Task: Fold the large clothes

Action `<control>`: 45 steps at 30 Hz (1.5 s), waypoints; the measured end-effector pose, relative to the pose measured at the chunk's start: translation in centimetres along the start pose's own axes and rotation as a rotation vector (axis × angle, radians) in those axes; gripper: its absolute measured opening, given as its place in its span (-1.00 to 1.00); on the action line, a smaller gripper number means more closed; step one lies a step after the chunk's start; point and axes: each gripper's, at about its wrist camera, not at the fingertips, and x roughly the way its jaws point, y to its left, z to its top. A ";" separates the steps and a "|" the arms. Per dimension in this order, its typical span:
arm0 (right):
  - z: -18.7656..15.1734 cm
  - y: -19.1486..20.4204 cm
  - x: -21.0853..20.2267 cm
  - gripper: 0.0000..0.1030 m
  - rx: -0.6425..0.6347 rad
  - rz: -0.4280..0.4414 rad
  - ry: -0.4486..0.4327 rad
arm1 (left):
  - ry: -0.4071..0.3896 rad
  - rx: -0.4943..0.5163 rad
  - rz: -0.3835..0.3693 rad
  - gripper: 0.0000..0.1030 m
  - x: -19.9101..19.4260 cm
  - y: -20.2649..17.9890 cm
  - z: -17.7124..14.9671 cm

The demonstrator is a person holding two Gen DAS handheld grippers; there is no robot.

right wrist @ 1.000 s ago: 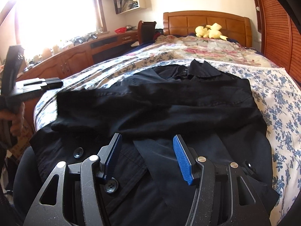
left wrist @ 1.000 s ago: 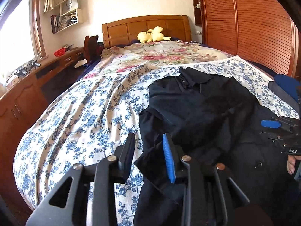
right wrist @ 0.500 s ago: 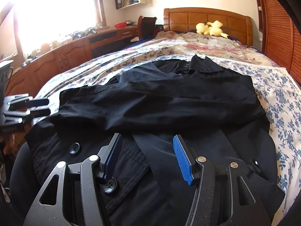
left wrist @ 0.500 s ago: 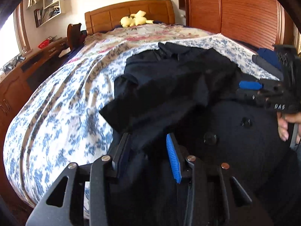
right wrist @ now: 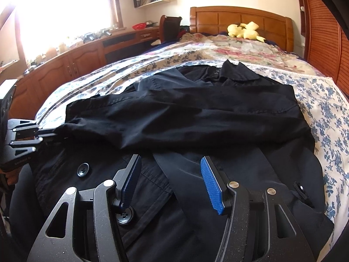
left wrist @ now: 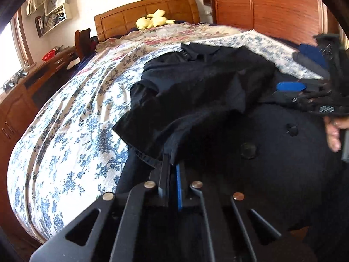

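Observation:
A large black coat (right wrist: 196, 120) lies on the blue-flowered bedspread (right wrist: 327, 113), collar toward the headboard, one sleeve folded across its chest. My left gripper (left wrist: 173, 166) is shut on the cuff end of that sleeve (left wrist: 157, 144); it shows in the right wrist view (right wrist: 52, 134) at the left, pinching the sleeve end (right wrist: 72, 124). My right gripper (right wrist: 170, 181) is open and empty just above the coat's lower front, near its buttons (right wrist: 83, 169). It also shows in the left wrist view (left wrist: 290, 89), at the right.
A yellow plush toy (right wrist: 244, 30) sits by the wooden headboard (right wrist: 240, 19). A wooden desk with cabinets (right wrist: 72, 63) runs along the bed's left side. A slatted wardrobe (left wrist: 272, 8) stands to the right. Folded blue and grey clothes (left wrist: 309, 59) lie at the right edge.
My left gripper has closed on the sleeve end, which it straddled open before. The right gripper has stayed open over the coat's front.

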 end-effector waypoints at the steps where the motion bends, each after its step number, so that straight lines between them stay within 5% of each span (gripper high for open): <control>1: 0.0 0.0 0.0 0.12 0.001 0.000 0.000 | -0.009 -0.005 -0.017 -0.96 -0.6 -0.1 0.1; 12: 0.6 0.5 -0.2 0.12 -0.008 0.007 -0.015 | -0.029 -0.048 -0.003 -0.84 -4.2 -0.2 -0.2; 22: 4.3 4.3 1.9 0.12 -0.074 0.045 -0.026 | -0.066 -0.112 -0.015 -0.27 -5.3 2.3 -1.6; 28: 5.3 4.4 6.1 0.12 -0.077 0.008 0.075 | -0.075 -0.138 -0.015 0.02 -5.4 4.4 -2.2; 32: 4.1 3.6 9.8 0.14 -0.060 0.005 0.210 | -0.078 -0.157 -0.017 0.04 -5.2 5.5 -2.6; 45: 4.2 3.8 6.5 0.15 -0.098 -0.031 0.162 | -0.065 -0.197 -0.022 0.04 -4.1 7.1 -3.9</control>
